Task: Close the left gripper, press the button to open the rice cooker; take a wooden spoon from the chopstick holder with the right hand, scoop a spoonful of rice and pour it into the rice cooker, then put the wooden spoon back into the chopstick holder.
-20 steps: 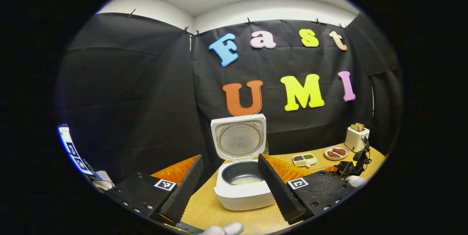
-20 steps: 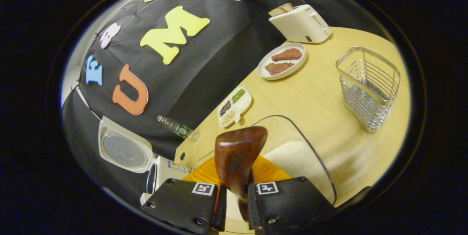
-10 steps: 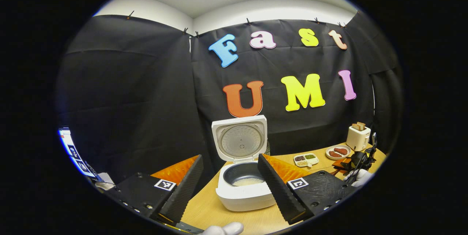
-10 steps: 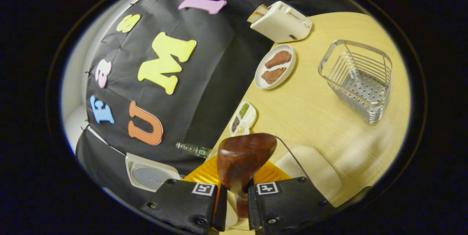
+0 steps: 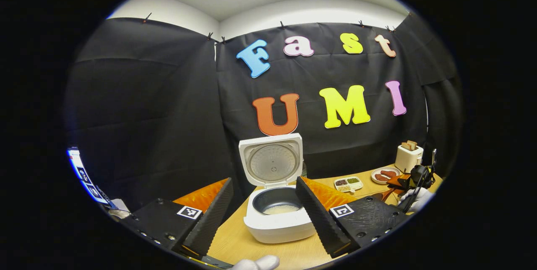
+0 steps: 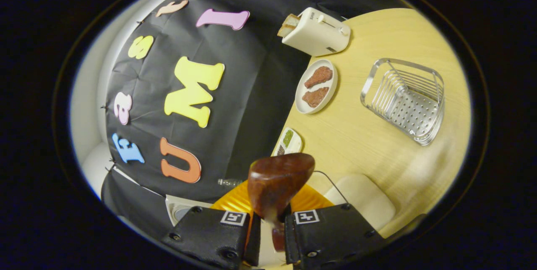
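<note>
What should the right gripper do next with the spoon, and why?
Probably carry the wooden spoon over the metal holder and lower it in: the rice cooker is open with rice inside, and the right gripper holds the spoon.

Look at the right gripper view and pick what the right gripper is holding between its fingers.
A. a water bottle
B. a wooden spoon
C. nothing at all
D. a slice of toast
B: the right gripper has its fingers closed on the handle of the wooden spoon, whose dark brown bowl rises just above them.
</note>
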Action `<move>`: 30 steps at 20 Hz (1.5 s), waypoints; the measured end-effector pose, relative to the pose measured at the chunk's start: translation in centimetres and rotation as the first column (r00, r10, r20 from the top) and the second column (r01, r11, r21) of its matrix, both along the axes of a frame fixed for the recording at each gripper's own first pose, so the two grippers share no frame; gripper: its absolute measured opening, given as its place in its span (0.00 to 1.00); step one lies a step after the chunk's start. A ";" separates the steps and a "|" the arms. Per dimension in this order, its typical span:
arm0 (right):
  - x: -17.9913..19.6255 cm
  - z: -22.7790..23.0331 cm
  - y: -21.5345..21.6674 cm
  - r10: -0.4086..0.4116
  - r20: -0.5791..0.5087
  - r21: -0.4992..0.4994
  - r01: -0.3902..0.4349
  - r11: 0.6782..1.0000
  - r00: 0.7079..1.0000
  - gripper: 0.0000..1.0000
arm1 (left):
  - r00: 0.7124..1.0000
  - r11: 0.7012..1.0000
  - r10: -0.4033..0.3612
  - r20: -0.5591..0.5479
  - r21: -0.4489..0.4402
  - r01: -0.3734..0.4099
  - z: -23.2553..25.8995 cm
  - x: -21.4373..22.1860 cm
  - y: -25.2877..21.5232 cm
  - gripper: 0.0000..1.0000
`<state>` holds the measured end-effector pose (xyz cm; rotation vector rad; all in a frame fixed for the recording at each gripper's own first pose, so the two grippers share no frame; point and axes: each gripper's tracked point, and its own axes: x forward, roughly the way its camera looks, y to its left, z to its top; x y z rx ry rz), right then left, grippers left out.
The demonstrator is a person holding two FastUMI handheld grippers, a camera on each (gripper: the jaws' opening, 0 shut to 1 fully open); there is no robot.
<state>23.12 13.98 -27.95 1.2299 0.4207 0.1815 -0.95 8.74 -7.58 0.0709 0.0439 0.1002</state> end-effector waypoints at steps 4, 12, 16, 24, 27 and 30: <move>-0.2 0.9 0.6 0.006 0.002 0.006 -0.006 1.000 1.000 0.28 | 1.000 1.000 -0.001 0.004 -0.001 0.001 0.0 -0.1 0.3 0.95; -0.1 9.4 6.4 0.073 0.072 0.006 -0.074 0.997 0.995 0.28 | 1.000 0.999 0.029 0.012 -0.028 -0.029 -1.0 -0.9 1.8 0.95; 0.1 14.3 12.9 0.144 0.117 -0.015 -0.143 0.990 0.983 0.28 | 0.998 0.998 0.055 0.007 -0.031 -0.055 -1.8 -1.4 3.0 0.95; -0.7 14.7 28.6 0.326 0.126 -0.056 -0.321 0.945 0.937 0.28 | 0.997 0.997 0.072 -0.015 -0.040 -0.073 -3.0 -2.8 3.9 0.95; -1.0 12.9 32.9 0.374 0.114 -0.092 -0.365 0.926 0.920 0.28 | 0.996 0.996 0.083 -0.026 -0.042 -0.085 -3.1 -3.3 4.3 0.95; -0.9 11.5 35.3 0.393 0.097 -0.121 -0.381 0.916 0.914 0.28 | 0.995 0.994 0.097 -0.033 -0.039 -0.098 -3.3 -3.7 4.8 0.95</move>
